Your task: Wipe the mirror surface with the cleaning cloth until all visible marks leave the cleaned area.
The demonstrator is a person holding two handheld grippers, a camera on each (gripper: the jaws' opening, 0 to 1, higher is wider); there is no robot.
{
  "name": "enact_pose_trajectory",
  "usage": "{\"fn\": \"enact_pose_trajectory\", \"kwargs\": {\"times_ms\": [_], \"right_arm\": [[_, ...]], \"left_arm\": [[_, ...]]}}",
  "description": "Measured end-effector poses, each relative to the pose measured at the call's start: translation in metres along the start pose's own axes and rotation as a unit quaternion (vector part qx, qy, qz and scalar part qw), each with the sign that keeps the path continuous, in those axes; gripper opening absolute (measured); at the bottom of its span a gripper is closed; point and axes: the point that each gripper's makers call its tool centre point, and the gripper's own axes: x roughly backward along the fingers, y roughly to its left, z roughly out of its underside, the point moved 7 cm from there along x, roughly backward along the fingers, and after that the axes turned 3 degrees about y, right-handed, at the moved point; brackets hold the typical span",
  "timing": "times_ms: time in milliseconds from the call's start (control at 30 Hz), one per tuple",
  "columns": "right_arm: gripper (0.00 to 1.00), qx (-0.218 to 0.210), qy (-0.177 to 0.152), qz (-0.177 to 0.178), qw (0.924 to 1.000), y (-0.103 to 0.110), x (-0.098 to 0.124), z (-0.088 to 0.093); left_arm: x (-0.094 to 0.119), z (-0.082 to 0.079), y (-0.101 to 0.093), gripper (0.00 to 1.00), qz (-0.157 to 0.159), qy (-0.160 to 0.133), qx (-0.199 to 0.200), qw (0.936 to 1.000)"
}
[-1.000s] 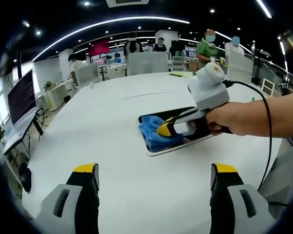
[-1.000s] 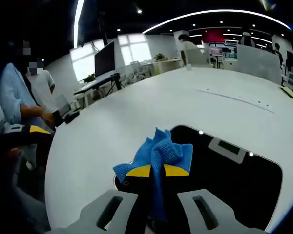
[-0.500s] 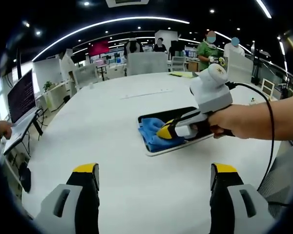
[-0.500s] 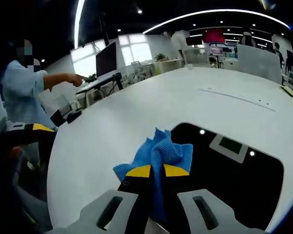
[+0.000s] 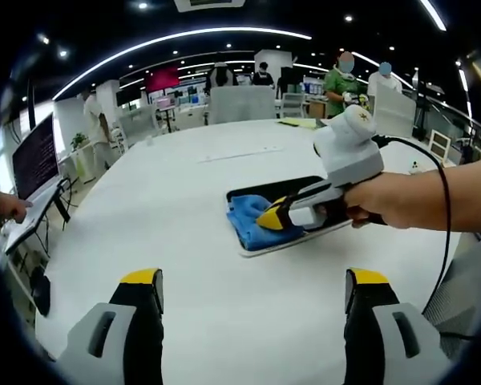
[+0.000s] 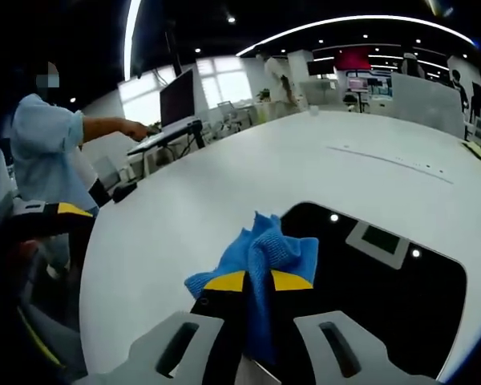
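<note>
Now the right gripper [image 6: 258, 281] has its yellow-tipped jaws pinched together on the blue cloth [image 6: 260, 253], which bunches up between and ahead of them and rests on the near end of the mirror [image 6: 385, 281]. From the right gripper view the mirror is a dark, rounded slab lying flat on the white table [image 6: 224, 192], its glass reflecting ceiling lights and a pale rectangular panel. From the left gripper view the same right gripper [image 5: 274, 215] comes in from the right, held by a hand [image 5: 385, 196] with a black cable looping over the arm; its tip presses the cloth [image 5: 248, 220] onto the left end of the mirror [image 5: 305, 233], which sits near the middle of the table [image 5: 184, 184]. The left gripper [image 5: 252, 281] hovers low over the table edge, well short of the mirror, with its two yellow-capped jaws spread wide and nothing between them. Beyond the table lies an open office: a monitor [image 5: 36, 164] stands at the left, and several people stand at the back. In the right gripper view a person in a light blue sleeve [image 6: 44, 152] reaches toward a desk at the left.
</note>
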Motion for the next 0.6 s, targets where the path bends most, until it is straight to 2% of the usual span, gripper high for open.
{"fn": "enact_pose_trajectory", "kwargs": {"times_ms": [467, 600], "right_arm": [[0.19, 0.055, 0.005, 0.003, 0.9985, 0.0073, 0.0085, 0.0074], [0.19, 0.053, 0.001, 0.005, 0.9986, 0.0062, 0.0072, 0.0082]], "left_arm": [[-0.0002, -0.0002, -0.0009, 0.94, 0.004, -0.002, 0.002, 1.0], [-0.0004, 0.0001, -0.0011, 0.94, 0.005, -0.001, 0.003, 1.0]]}}
